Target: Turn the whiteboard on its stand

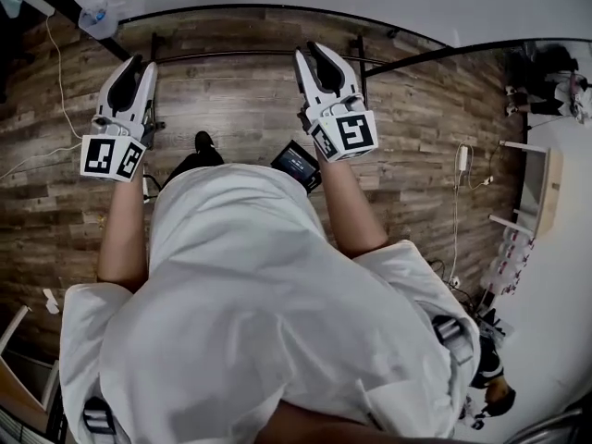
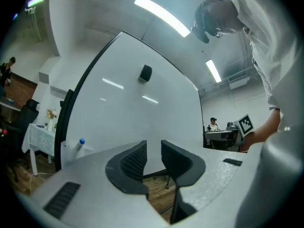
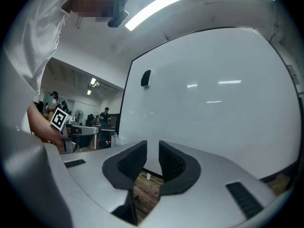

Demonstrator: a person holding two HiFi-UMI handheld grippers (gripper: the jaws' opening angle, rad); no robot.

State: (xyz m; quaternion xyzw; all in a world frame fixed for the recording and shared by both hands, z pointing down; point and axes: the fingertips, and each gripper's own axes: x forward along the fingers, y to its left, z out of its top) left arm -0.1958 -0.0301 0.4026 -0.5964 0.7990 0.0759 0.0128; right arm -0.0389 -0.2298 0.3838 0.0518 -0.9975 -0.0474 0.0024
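two bare forearms (image 1: 120, 239) reach forward in the head view, with the left gripper (image 1: 139, 65) and right gripper (image 1: 311, 54) side by side. left gripper view: jaws narrowly apart, nothing between them, whiteboard (image 2: 133, 113) ahead. right gripper view: same narrow, empty gap, whiteboard ahead.

The whiteboard (image 3: 213, 94) stands ahead of the left gripper (image 1: 141, 63) and right gripper (image 1: 311, 50), perhaps an eraser (image 3: 146, 78) on its face.

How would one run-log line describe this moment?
left claw: slightly apart, empty | right claw: slightly apart, empty | whiteboard: ahead of both, not gripped
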